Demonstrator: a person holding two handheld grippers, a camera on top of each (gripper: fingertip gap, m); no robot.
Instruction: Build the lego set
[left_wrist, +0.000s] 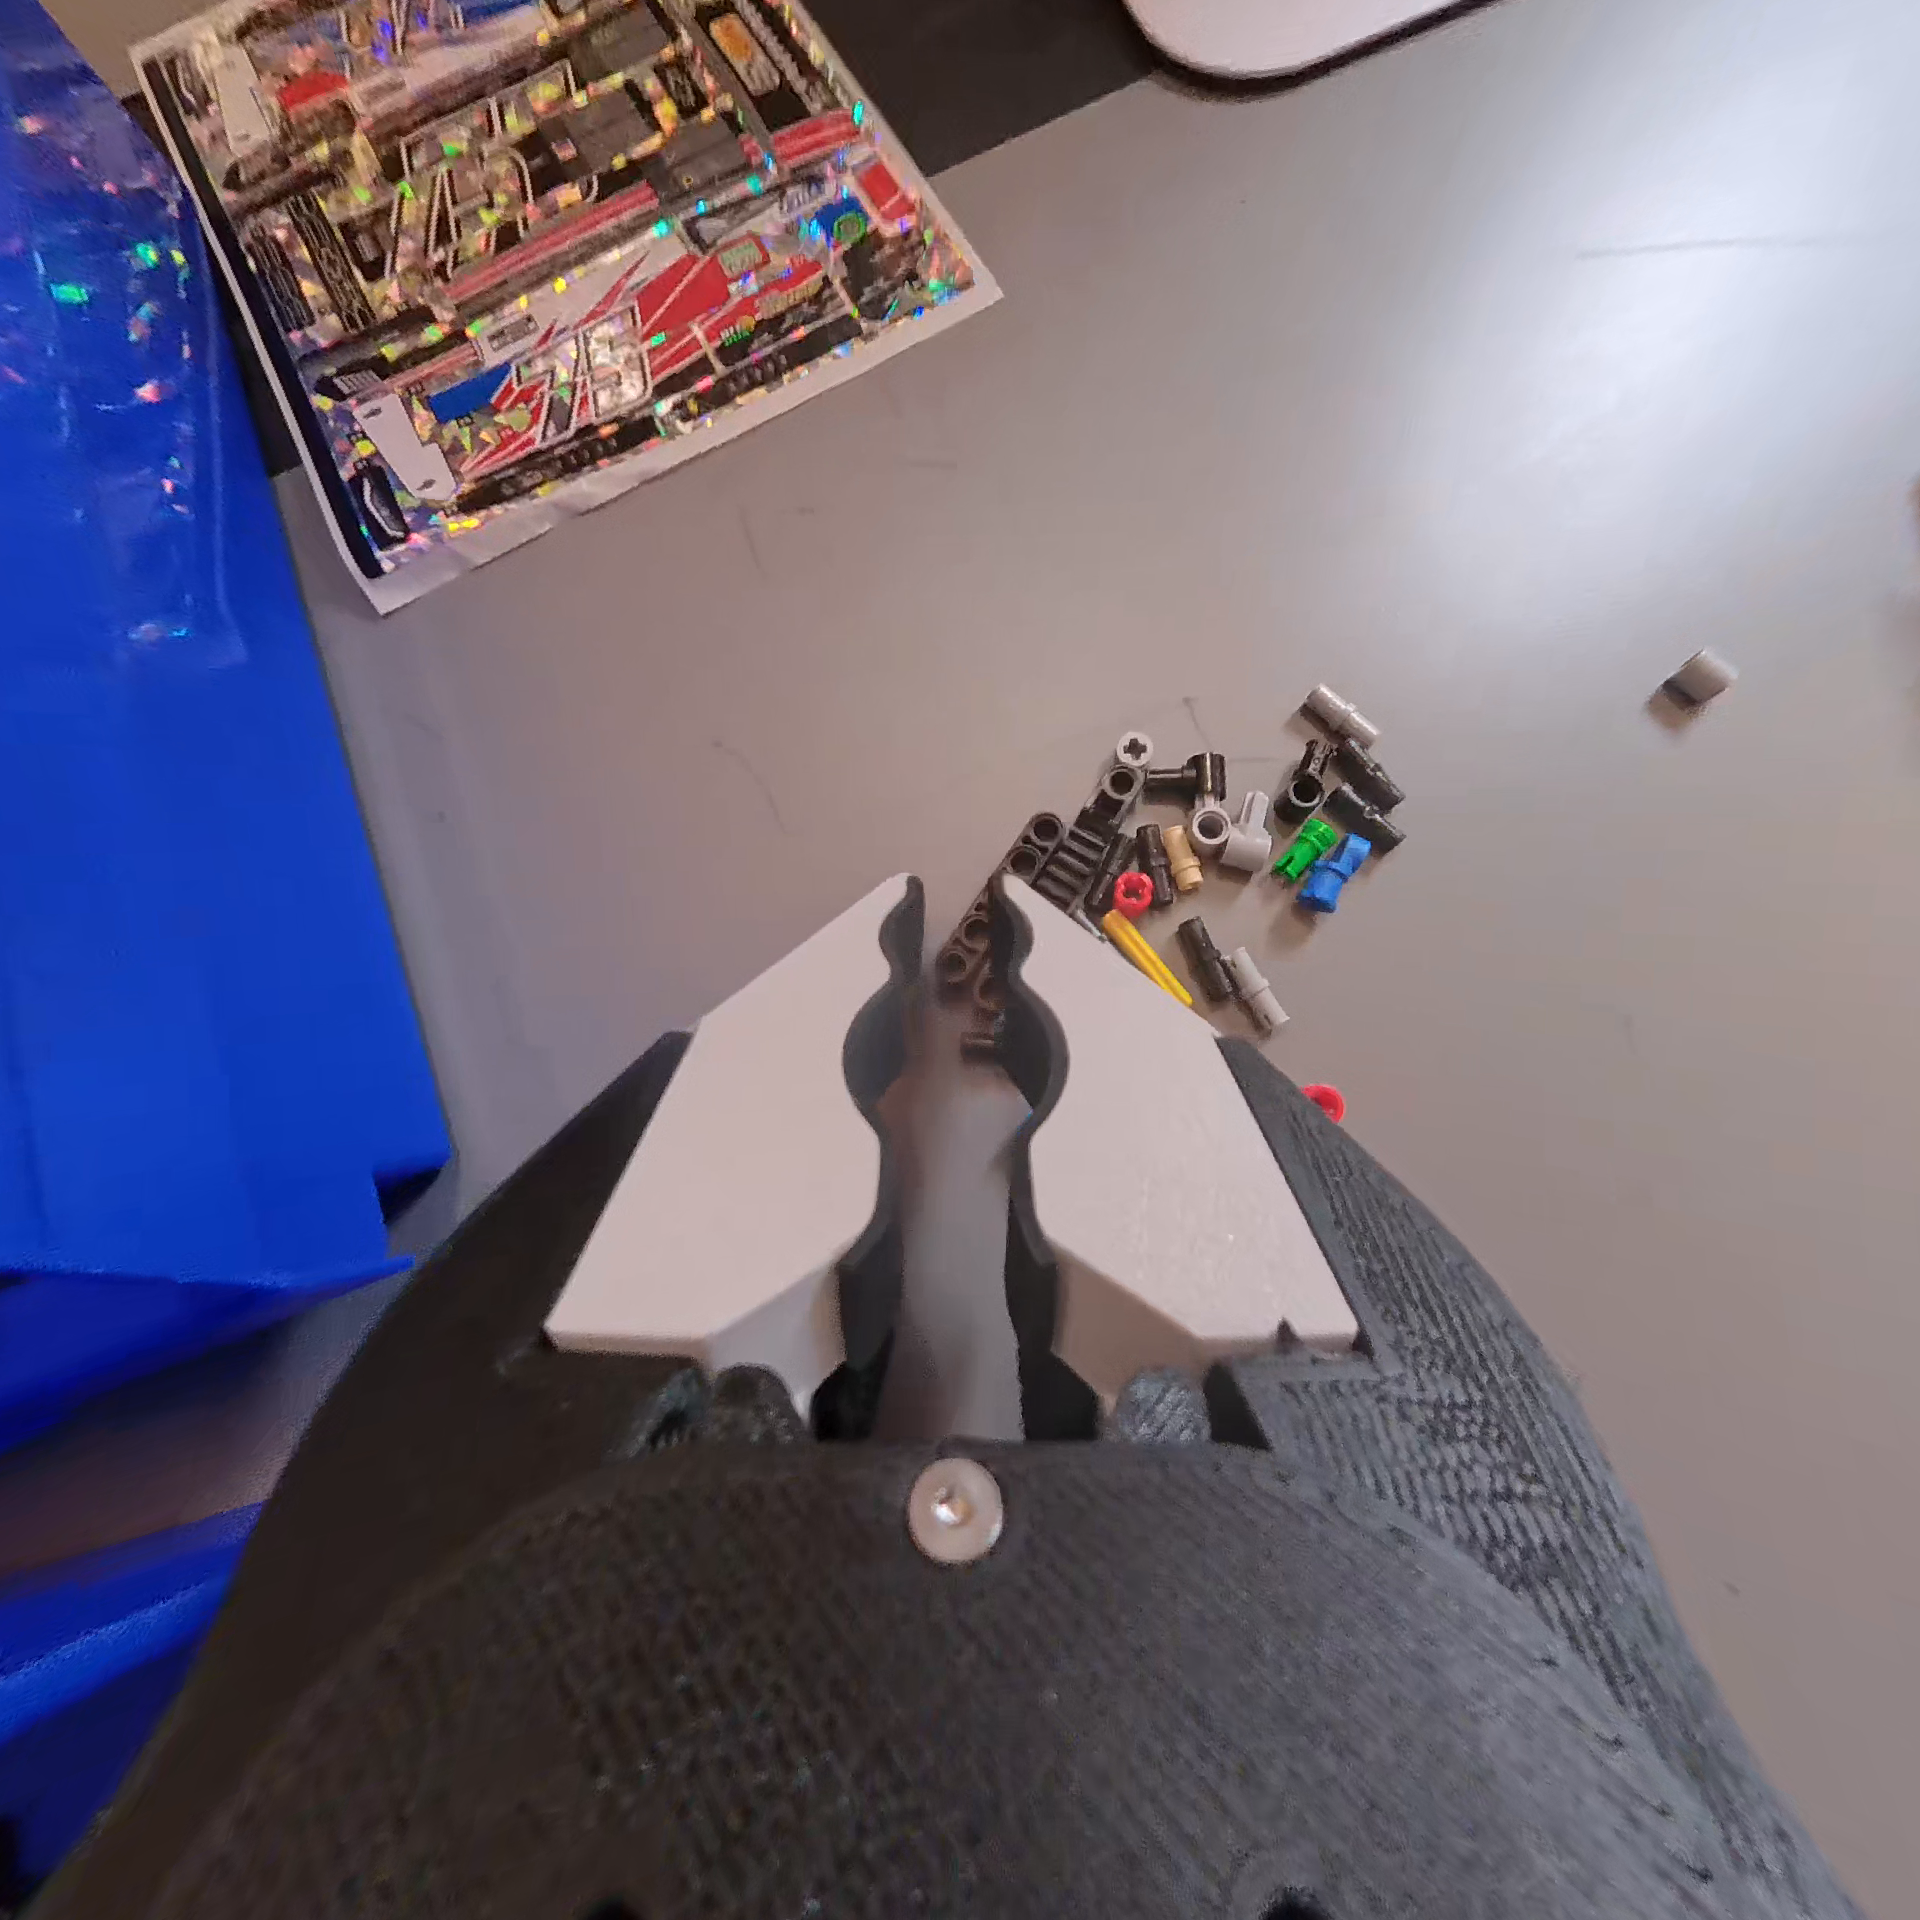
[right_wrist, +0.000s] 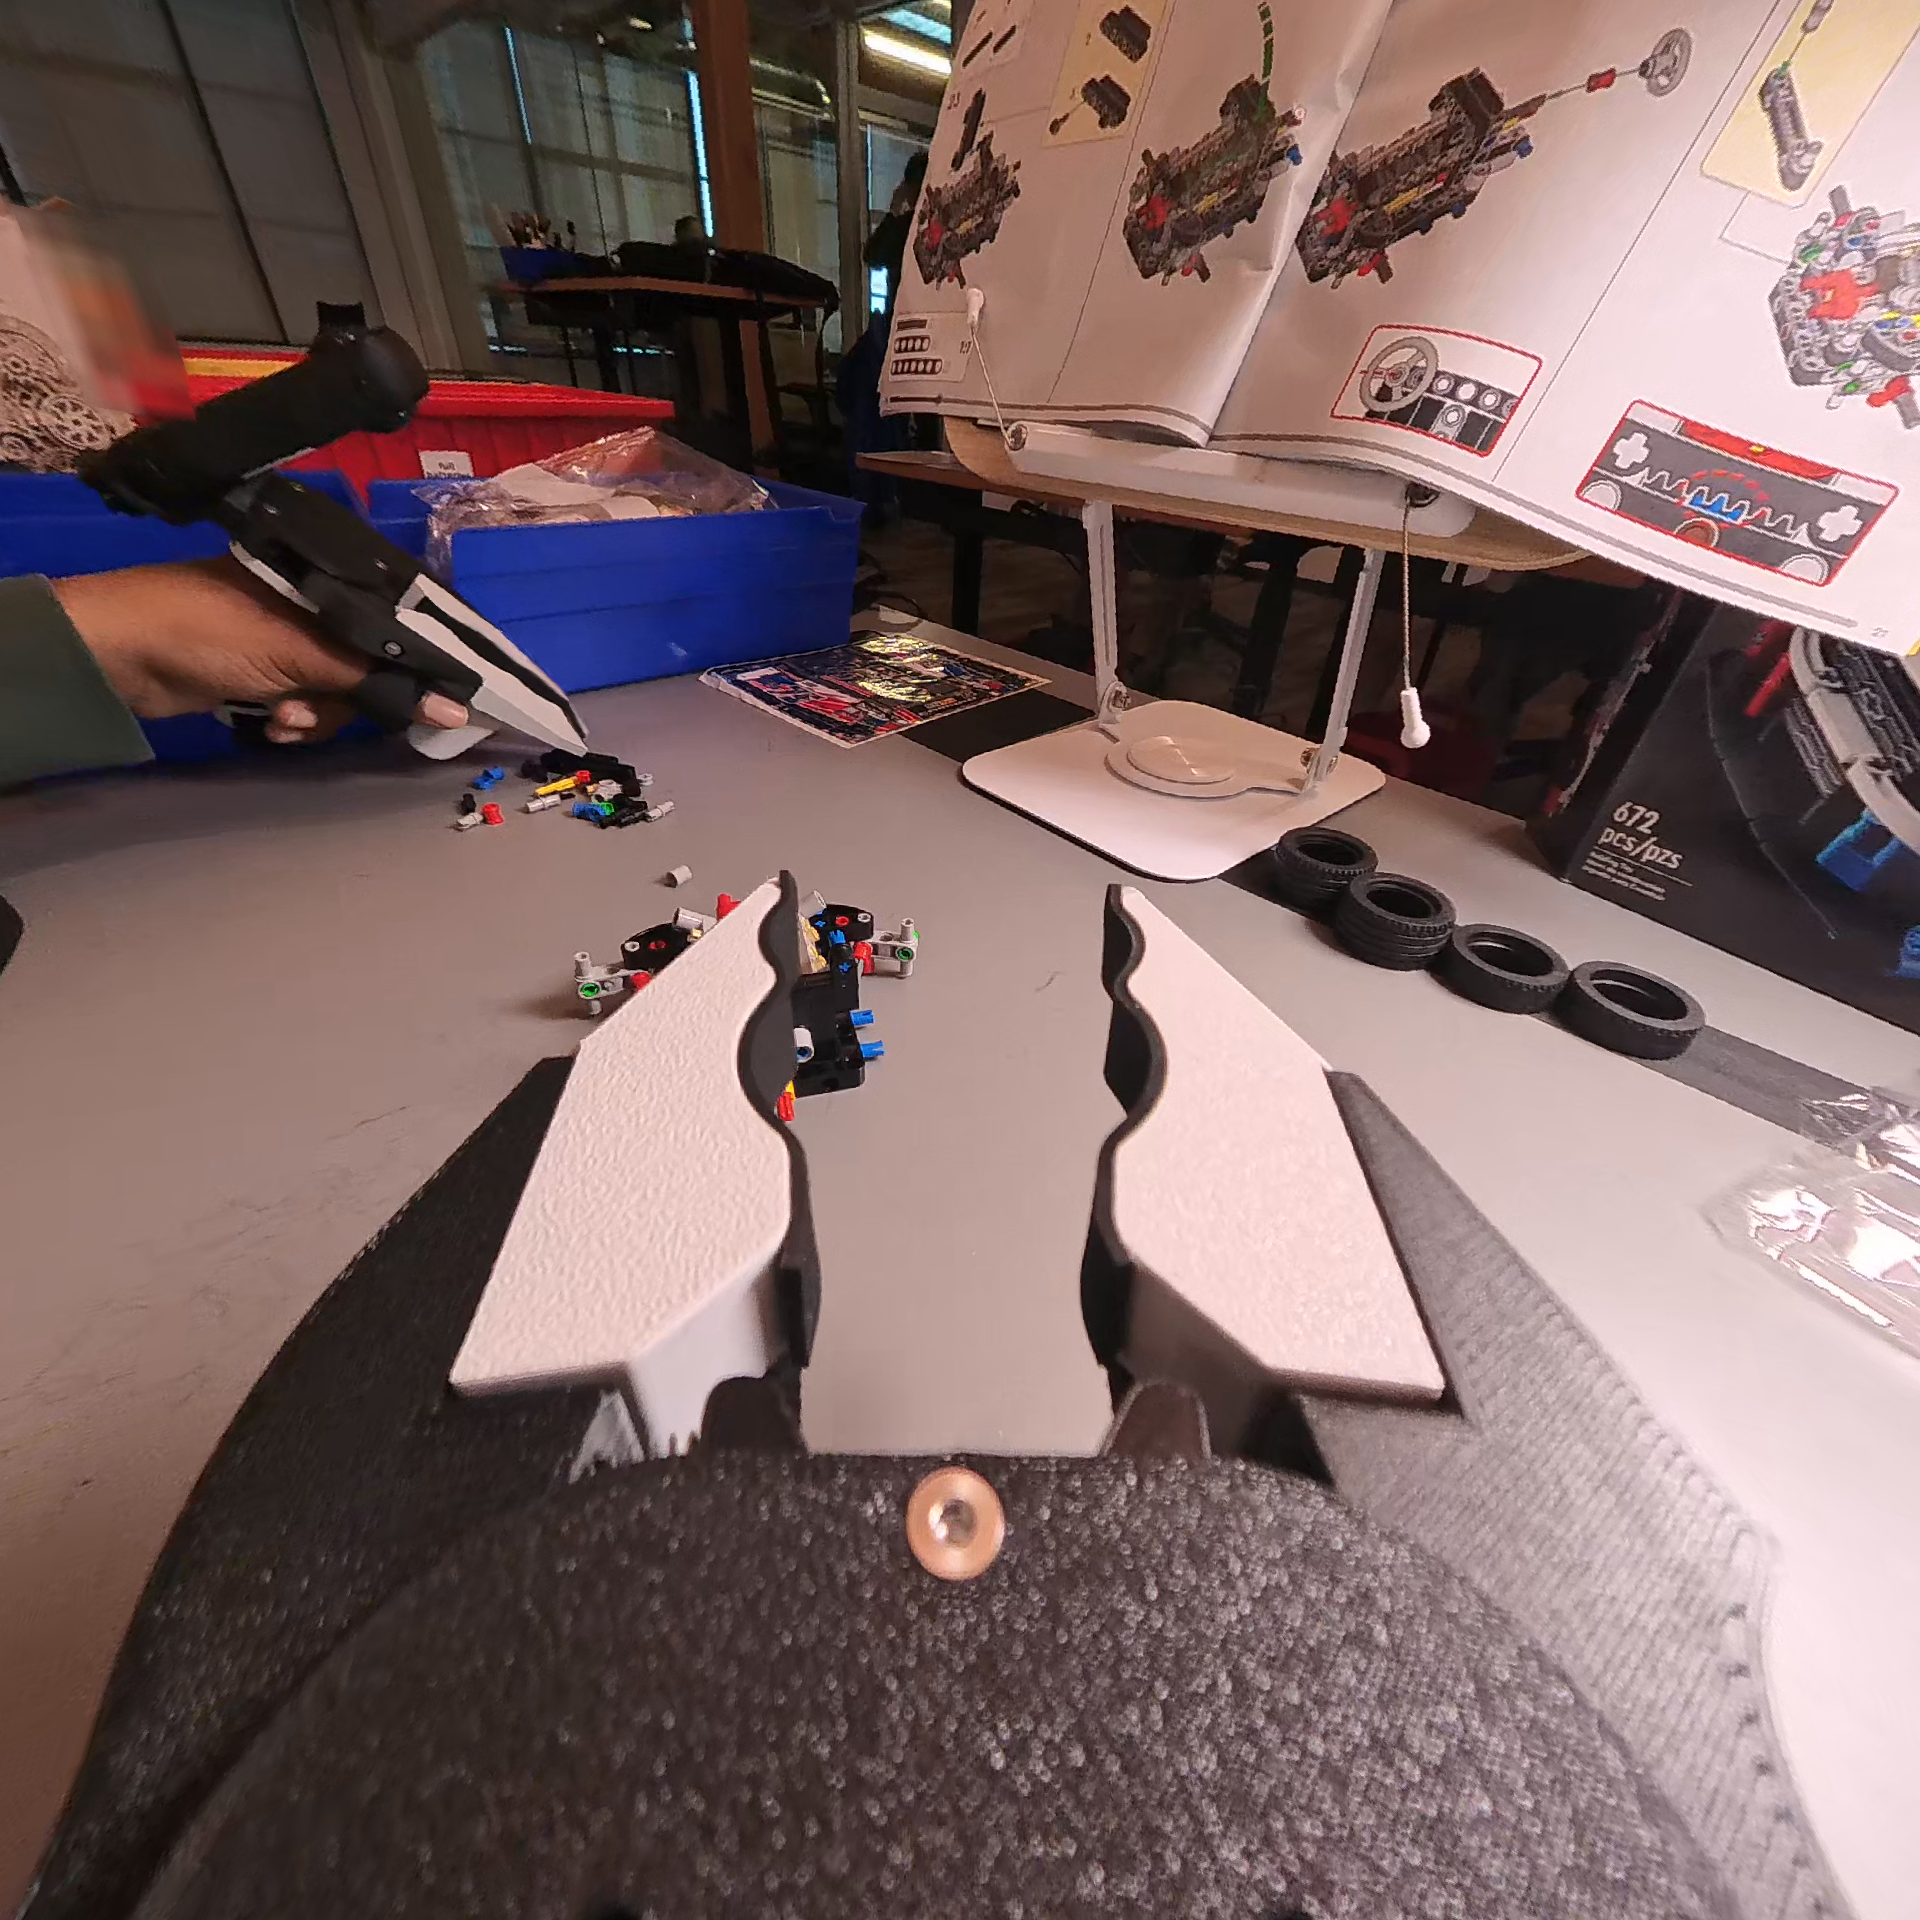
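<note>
Now we see our left gripper (left_wrist: 961, 904) narrowed around a dark holed beam (left_wrist: 971, 951) at the near edge of the loose parts pile (left_wrist: 1216, 847). Our right gripper (right_wrist: 945, 904) hangs wide and empty above the grey table (right_wrist: 312, 1039), well right of that pile, with the half-built chassis (right_wrist: 831, 997) just behind its left finger.

Grey table (left_wrist: 1351, 416); blue bin (left_wrist: 156, 831); holographic sticker sheet (left_wrist: 561, 281); black tyres (right_wrist: 1496, 951); multicolour pins (left_wrist: 1226, 831).
</note>
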